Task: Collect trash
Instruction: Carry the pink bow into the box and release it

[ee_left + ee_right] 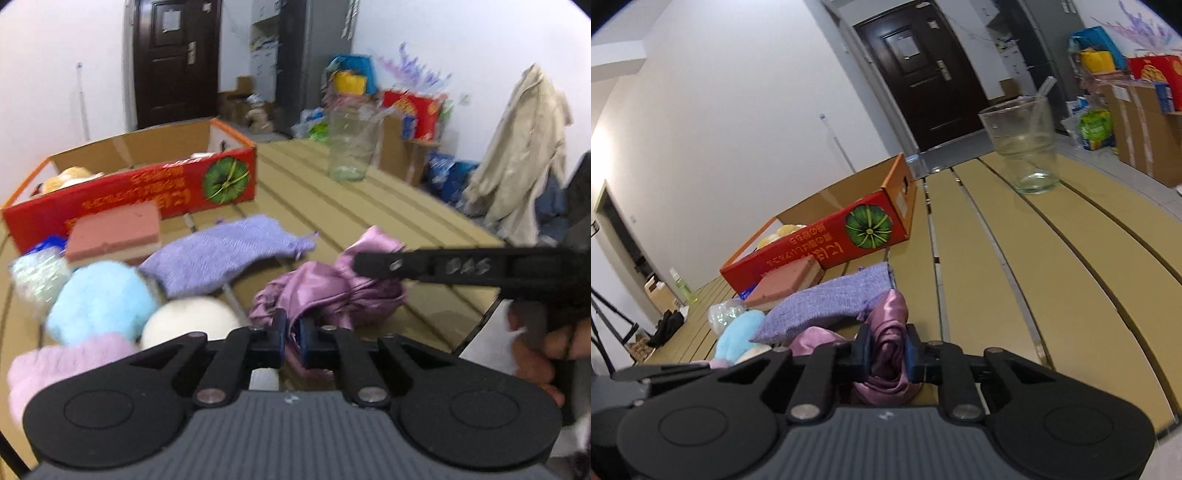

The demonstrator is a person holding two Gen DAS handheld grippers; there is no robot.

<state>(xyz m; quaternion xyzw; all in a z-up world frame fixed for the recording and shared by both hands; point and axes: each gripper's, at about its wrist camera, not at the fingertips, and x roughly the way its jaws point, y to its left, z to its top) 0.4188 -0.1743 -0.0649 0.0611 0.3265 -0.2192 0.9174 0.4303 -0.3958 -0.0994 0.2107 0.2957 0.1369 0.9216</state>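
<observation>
Both claws pinch the crumpled pink satin cloth (325,291) on the slatted bench (369,206): left claw (291,338) at its near edge, right claw (888,350) clamped around a thick fold.

Place: we take this for a lived-in home room.
Far wall: dark panelled door (925,70) with lever handle.
Right: beige coat (524,155) hanging; stacked cartons (1145,125) and bags.
Near: slatted table (1071,258) bearing soft household goods.
</observation>
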